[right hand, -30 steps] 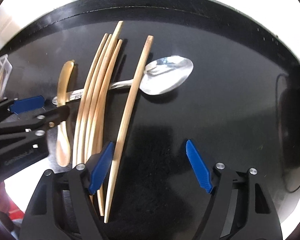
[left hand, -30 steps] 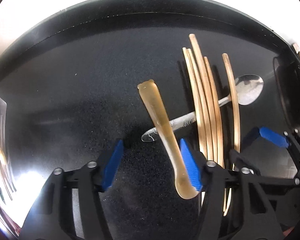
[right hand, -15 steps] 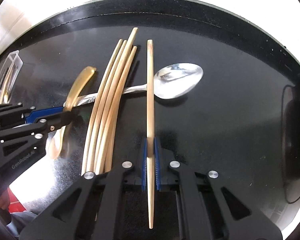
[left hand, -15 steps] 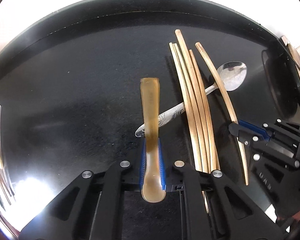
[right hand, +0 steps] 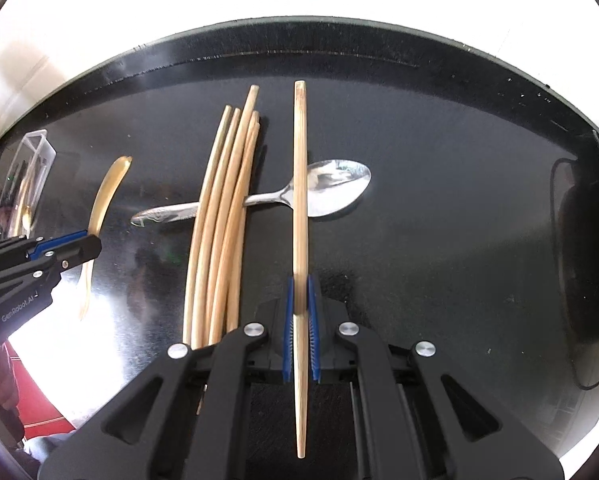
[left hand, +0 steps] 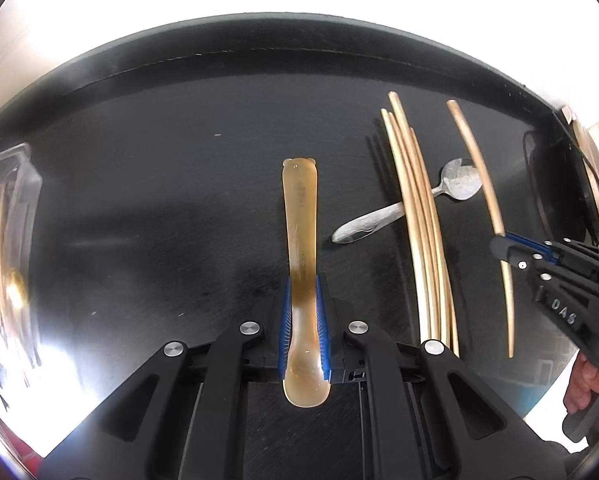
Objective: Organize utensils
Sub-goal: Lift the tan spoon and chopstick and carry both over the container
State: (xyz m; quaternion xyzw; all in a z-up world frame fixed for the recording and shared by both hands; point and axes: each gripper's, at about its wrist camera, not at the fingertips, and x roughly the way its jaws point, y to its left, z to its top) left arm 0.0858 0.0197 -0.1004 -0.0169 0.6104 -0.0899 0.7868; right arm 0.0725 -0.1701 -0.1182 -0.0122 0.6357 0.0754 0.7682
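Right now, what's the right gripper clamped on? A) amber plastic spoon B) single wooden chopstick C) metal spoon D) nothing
B: in the right wrist view the right gripper has its blue pads closed on a single chopstick, while the metal spoon lies on the black table.

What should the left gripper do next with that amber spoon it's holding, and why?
Probably carry it toward the clear container at the left edge. The left gripper is shut on the amber spoon, which seems clear of the black table, and the container already appears to hold utensils.
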